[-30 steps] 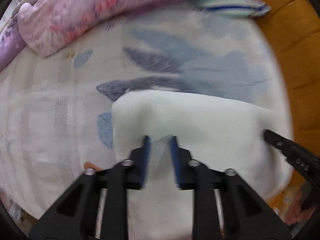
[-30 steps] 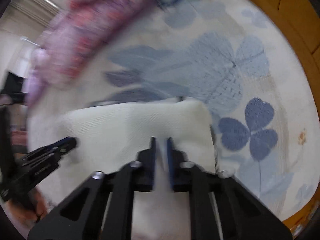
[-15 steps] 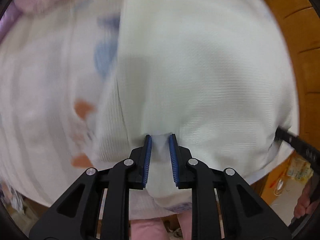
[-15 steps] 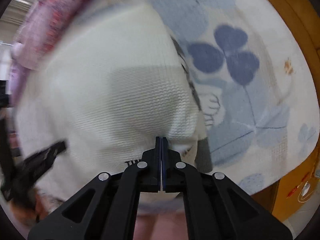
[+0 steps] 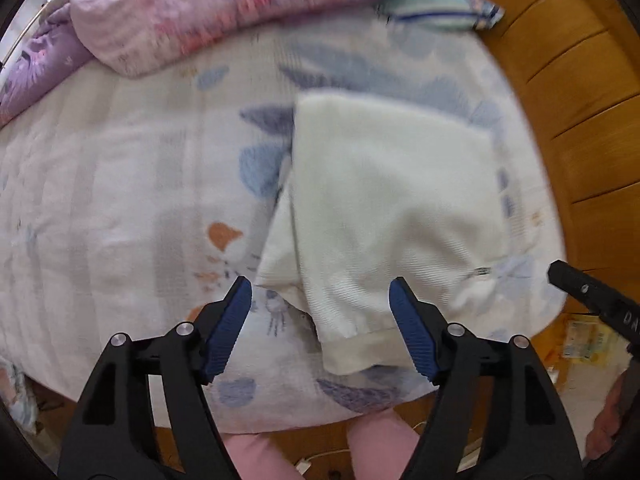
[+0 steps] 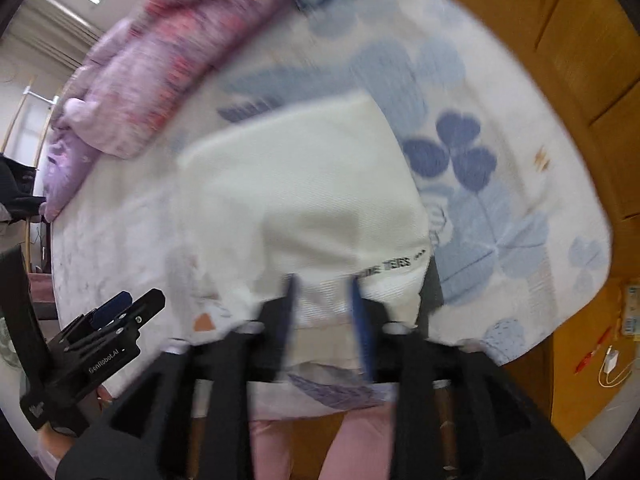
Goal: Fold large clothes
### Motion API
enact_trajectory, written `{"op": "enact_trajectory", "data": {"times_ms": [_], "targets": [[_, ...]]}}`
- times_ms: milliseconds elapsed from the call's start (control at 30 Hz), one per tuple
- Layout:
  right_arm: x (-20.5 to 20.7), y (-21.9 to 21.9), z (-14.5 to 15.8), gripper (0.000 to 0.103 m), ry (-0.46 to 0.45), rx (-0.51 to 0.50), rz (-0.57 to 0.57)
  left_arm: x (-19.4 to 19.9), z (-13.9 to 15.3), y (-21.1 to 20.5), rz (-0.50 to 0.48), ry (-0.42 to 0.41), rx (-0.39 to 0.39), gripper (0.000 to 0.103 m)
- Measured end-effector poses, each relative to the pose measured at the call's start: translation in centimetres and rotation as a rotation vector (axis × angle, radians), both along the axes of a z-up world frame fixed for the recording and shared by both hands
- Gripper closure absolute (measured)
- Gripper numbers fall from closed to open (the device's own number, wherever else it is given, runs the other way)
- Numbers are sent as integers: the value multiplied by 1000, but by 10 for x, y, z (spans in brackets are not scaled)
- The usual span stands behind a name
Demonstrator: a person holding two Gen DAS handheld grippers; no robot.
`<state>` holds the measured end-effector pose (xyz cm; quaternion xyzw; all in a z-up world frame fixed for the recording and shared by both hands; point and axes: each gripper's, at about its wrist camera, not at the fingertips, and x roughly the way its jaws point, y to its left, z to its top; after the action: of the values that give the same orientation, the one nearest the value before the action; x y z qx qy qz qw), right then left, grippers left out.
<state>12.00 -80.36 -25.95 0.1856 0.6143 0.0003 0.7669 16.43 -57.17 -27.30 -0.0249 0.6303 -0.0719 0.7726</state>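
A folded white knit garment [image 5: 384,200] lies on the bed's floral sheet [image 5: 120,184], its hem hanging near the front edge. It also shows in the right wrist view [image 6: 304,196], with black lettering at its lower right. My left gripper [image 5: 320,312] is open and empty, its blue pads spread over the garment's near hem. My right gripper [image 6: 322,308] is open, blurred, just above the same hem; its tip also shows at the right of the left wrist view [image 5: 588,292]. The left gripper appears in the right wrist view [image 6: 116,316].
A pink and purple quilt [image 5: 208,12] is bunched along the far side of the bed. A pale green pillow [image 5: 440,8] lies at the far right. A wooden headboard [image 5: 580,92] borders the right side. Wooden floor with a cable [image 6: 608,364] lies below the bed edge.
Both grippers were shut on the white garment while folding it toward the near edge. Now both have opened, released it, and drawn back; the garment lies folded on the sheet.
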Motion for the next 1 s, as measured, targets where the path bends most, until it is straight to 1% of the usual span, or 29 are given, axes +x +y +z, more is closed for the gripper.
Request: {"op": "enact_trajectory", "data": {"times_ms": [33, 67, 100, 133, 167, 200, 233, 333, 367, 400, 433, 500, 533, 567, 667, 800, 900, 1000], "targets": [[-9, 12, 22, 22, -52, -41, -24, -2, 14, 12, -12, -22, -15, 31], [-15, 22, 35, 17, -92, -75, -48, -6, 27, 19, -29, -46, -16, 31], [-25, 36, 54, 16, -138, -103, -73, -9, 39, 24, -47, -69, -9, 31], [-37, 52, 70, 15, -169, -117, -96, -13, 57, 38, -86, -110, 4, 31], [-42, 61, 79, 15, -183, -131, -117, -18, 66, 44, -112, -138, 7, 30], [-53, 77, 90, 14, -201, -160, -157, -23, 85, 60, -159, -191, 4, 30], [-66, 92, 101, 13, -214, -190, -203, -27, 98, 71, -186, -216, 6, 29], [-97, 122, 119, 13, -241, -257, -344, -47, 133, 110, -276, -279, 28, 29], [-111, 137, 129, 13, -260, -302, -396, -55, 146, 122, -300, -307, 21, 27], [-117, 149, 136, 12, -269, -346, -412, -64, 157, 134, -311, -330, 17, 23], [-123, 162, 143, 12, -277, -387, -410, -70, 162, 141, -314, -343, 17, 17], [-133, 186, 155, 12, -281, -442, -385, -84, 178, 158, -325, -369, -12, 14], [-138, 192, 158, 12, -290, -442, -379, -88, 183, 165, -328, -372, -30, 11], [-145, 201, 163, 12, -308, -432, -370, -96, 190, 172, -333, -380, -55, 11], [-161, 222, 175, 12, -331, -430, -366, -114, 205, 180, -339, -397, -68, 7], [-177, 237, 177, 10, -356, -397, -361, -135, 209, 184, -342, -415, -87, 6], [-181, 246, 176, 10, -359, -403, -340, -139, 206, 182, -346, -392, -99, 6], [-182, 248, 178, 10, -371, -423, -334, -141, 206, 181, -348, -404, -83, 6]]}}
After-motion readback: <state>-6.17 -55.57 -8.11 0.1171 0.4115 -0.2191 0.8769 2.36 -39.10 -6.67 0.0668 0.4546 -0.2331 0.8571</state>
